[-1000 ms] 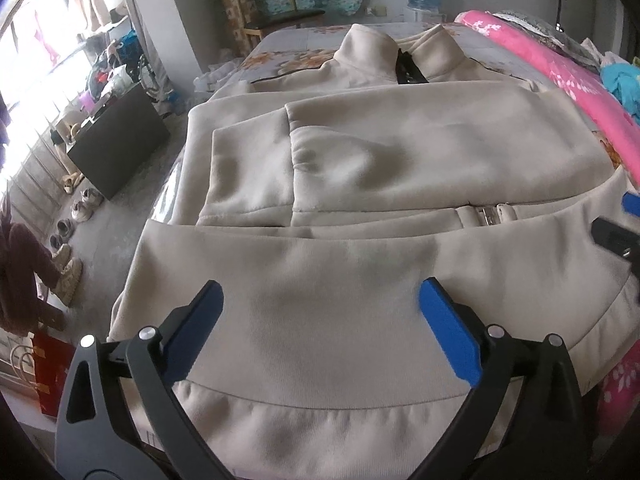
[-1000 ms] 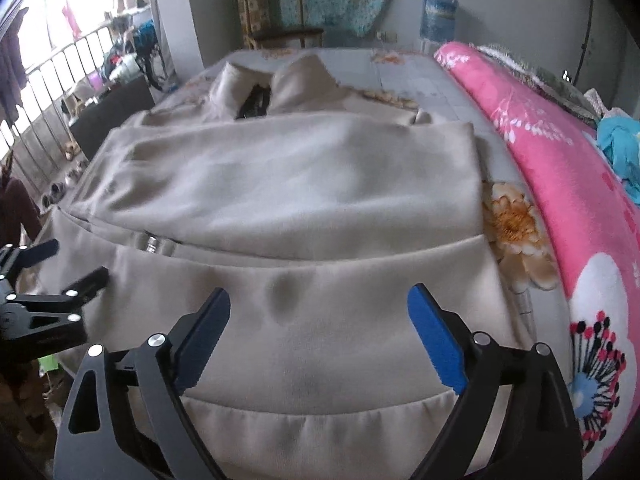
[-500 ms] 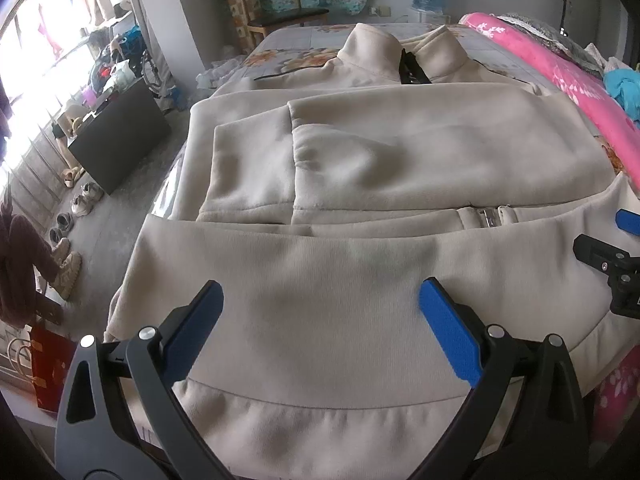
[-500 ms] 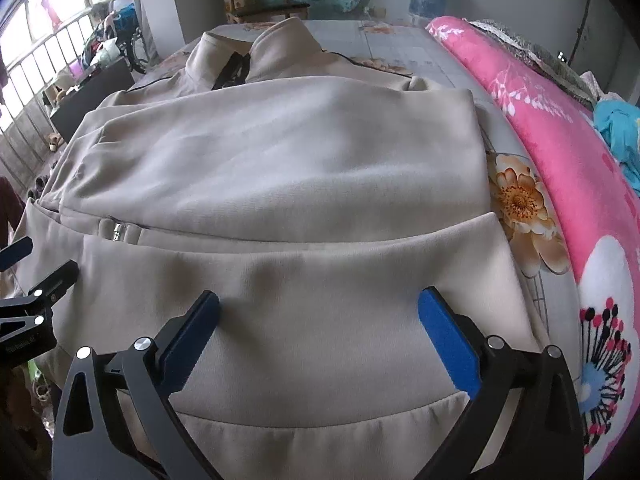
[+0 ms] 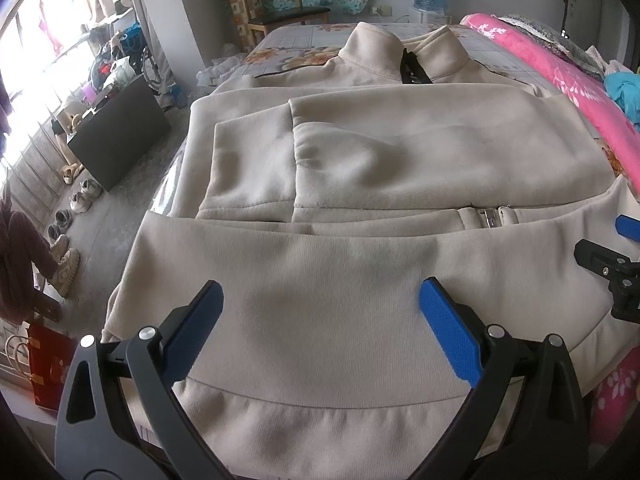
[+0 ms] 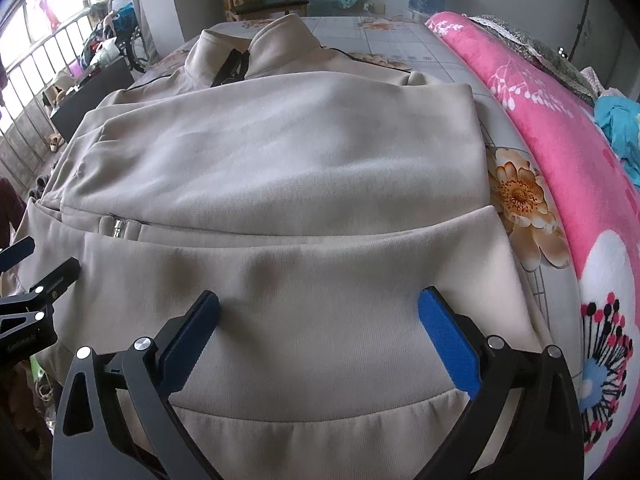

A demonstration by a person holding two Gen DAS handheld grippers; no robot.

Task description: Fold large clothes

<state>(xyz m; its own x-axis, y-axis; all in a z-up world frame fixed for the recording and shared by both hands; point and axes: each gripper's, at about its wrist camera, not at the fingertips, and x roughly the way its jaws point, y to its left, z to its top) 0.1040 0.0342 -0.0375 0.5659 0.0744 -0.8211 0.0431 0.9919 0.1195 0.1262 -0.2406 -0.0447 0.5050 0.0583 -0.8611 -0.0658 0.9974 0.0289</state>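
Note:
A large beige zip jacket [image 5: 360, 152] lies flat on the bed with its collar far away and both sleeves folded across its chest. Its bottom part [image 5: 332, 280] is folded up toward me over the sleeves' lower edge. It also shows in the right wrist view [image 6: 280, 160]. My left gripper [image 5: 320, 304] is open and empty, just above the left half of the hem. My right gripper [image 6: 318, 308] is open and empty above the right half of the hem; its side shows at the right edge of the left wrist view [image 5: 612, 264].
A pink flowered blanket [image 6: 560, 132] runs along the bed's right side. The flowered sheet [image 6: 516, 196] shows beside the jacket. Left of the bed are a black box [image 5: 116, 136], shoes [image 5: 64, 256] on the floor and a red bag [image 5: 48, 364]. A wooden chair [image 5: 280, 12] stands beyond the bed.
Both grippers have shifted slightly toward the jacket, so it looks a little larger. The jacket has not moved and both grippers stay open.

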